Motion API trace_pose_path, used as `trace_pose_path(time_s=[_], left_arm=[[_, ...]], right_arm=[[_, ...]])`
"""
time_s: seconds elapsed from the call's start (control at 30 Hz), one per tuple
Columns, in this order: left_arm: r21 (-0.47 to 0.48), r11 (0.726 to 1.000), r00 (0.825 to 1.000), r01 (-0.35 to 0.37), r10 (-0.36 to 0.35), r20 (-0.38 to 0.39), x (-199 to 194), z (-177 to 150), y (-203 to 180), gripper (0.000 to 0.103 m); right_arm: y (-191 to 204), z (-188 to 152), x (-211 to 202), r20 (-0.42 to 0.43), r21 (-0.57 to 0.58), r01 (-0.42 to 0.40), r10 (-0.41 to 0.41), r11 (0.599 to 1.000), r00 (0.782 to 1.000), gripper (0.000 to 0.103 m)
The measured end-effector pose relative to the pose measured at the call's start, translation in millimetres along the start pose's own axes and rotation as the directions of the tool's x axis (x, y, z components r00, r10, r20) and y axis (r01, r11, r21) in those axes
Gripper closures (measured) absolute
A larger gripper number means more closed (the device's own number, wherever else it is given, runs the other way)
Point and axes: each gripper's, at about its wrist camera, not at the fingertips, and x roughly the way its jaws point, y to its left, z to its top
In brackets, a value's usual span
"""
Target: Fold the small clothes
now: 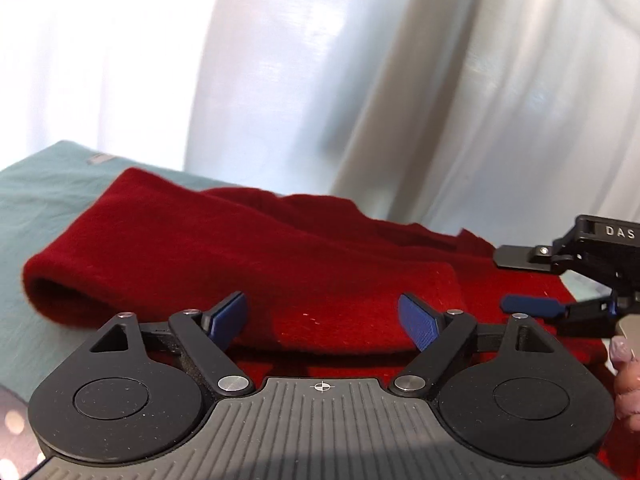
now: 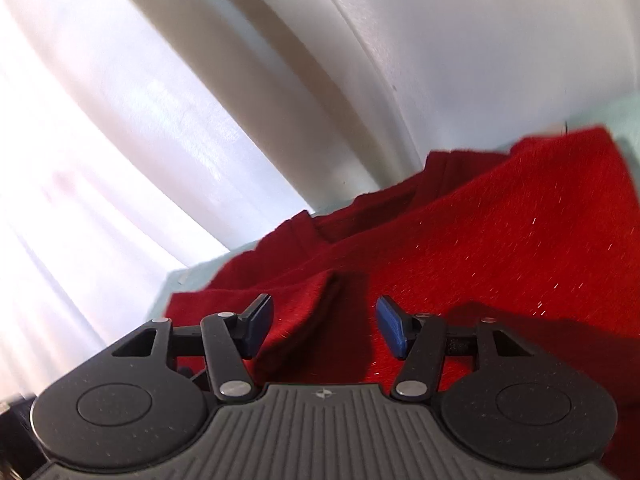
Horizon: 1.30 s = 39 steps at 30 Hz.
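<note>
The red garment lies on a teal cloth that covers the surface, in front of a pale curtain. It is already partly folded: a rolled, rounded edge faces the left gripper, and flatter layers spread toward the right gripper.

Both grippers are low over the fabric with their fingers spread apart, and they grasp nothing. In the left wrist view the right gripper also shows from the side, its fingers apart too.

The fabric looks soft, fuzzy and rather thick, like fleece or knit. I judge it is light, not slippery, and it will sag when lifted. A good place to take hold is an outer edge or corner, pinching all layers together, because a grasp on only the top layer can open the fold.
</note>
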Motion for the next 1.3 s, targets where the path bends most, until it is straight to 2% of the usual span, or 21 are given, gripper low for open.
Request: trace_pose_path(time_s=[0.1,0.17,0.2,0.23,0.27,0.3,0.33,0.37,0.43,0.5,0.63,0.77,0.8,0.97,1.03,1.07,1.1,1.13,1.2,1.27,1.3], left_arm=[[-0.069,0.996,0.998,-0.057,0.058,0.024,-7,-4,21,0.015],[-0.089,0.993,0.996,-0.078,0.080,0.024,-8,-8,28,0.015],[-0.105,0.991,0.997,-0.077,0.080,0.023,-9,-11,31,0.015],[-0.117,0.990,0.996,-0.082,0.084,0.015,-10,-12,33,0.015],[-0.124,0.989,0.996,-0.086,0.088,0.008,-12,-13,34,0.015],[-0.129,0.988,0.996,-0.087,0.089,0.004,-13,-14,35,0.015],[-0.133,0.988,0.996,-0.084,0.085,0.002,-13,-15,36,0.015],[-0.138,0.987,0.997,-0.079,0.080,0.002,-16,-15,37,0.015],[-0.148,0.987,0.998,-0.067,0.068,0.002,-15,-14,39,0.015],[-0.146,0.986,0.997,-0.078,0.080,0.005,-15,-12,42,0.015],[-0.177,0.981,0.997,-0.081,0.082,-0.006,-8,-6,55,0.015],[-0.194,0.979,0.998,-0.062,0.059,-0.021,-1,-4,57,0.013],[-0.189,0.980,0.998,-0.063,0.060,-0.021,0,-5,56,0.013],[-0.196,0.980,0.999,-0.040,0.035,-0.028,2,-3,55,0.012],[-0.202,0.979,0.999,-0.038,0.032,-0.032,4,-1,55,0.012],[-0.208,0.977,0.999,-0.039,0.033,-0.036,4,1,55,0.012],[-0.217,0.975,0.999,-0.038,0.031,-0.037,5,2,55,0.012],[-0.223,0.974,0.999,-0.036,0.028,-0.040,5,4,55,0.012],[-0.226,0.974,0.999,-0.031,0.021,-0.044,4,6,54,0.012],[-0.214,0.976,0.999,-0.023,0.012,-0.051,3,8,51,0.012],[-0.205,0.979,0.998,-0.022,0.010,-0.061,3,9,49,0.012]], right_arm=[[-13,-1,25,-0.101,0.213,-0.093,0.116,0.973,0.988,0.040],[-11,-5,40,-0.138,0.239,-0.071,0.107,0.968,0.985,0.040],[-4,-6,43,-0.131,0.204,-0.053,0.081,0.978,0.988,0.041],[1,-6,45,-0.122,0.175,-0.047,0.069,0.984,0.990,0.048],[8,-8,48,-0.122,0.149,-0.048,0.066,0.988,0.990,0.065],[12,-8,51,-0.136,0.139,-0.042,0.061,0.989,0.989,0.072],[17,-9,55,-0.152,0.126,-0.032,0.051,0.992,0.987,0.087],[22,-10,57,-0.161,0.098,-0.015,0.031,0.995,0.986,0.093],[36,-11,52,-0.124,-0.019,0.033,-0.035,0.999,0.992,0.094],[56,-11,38,-0.005,-0.174,0.108,-0.110,0.979,0.994,0.094],[61,-3,4,0.166,-0.271,0.262,-0.223,0.926,0.961,0.094],[34,-1,-6,0.172,-0.280,0.397,-0.361,0.874,0.916,0.093],[25,-1,-7,0.158,-0.261,0.410,-0.380,0.874,0.911,0.093],[-9,-4,-11,0.069,-0.090,0.315,-0.310,0.945,0.948,0.071],[-11,-5,-10,0.070,-0.063,0.283,-0.279,0.957,0.958,0.071],[-10,-4,-8,0.069,-0.069,0.283,-0.278,0.957,0.958,0.074],[-11,-5,-8,0.071,-0.084,0.293,-0.288,0.952,0.955,0.081],[-8,-6,-10,0.078,-0.115,0.303,-0.295,0.946,0.952,0.094],[3,-4,-14,0.124,-0.193,0.330,-0.310,0.924,0.943,0.094],[14,-1,-18,0.193,-0.252,0.382,-0.340,0.889,0.920,0.094],[16,1,-20,0.232,-0.281,0.421,-0.365,0.862,0.902,0.094]])
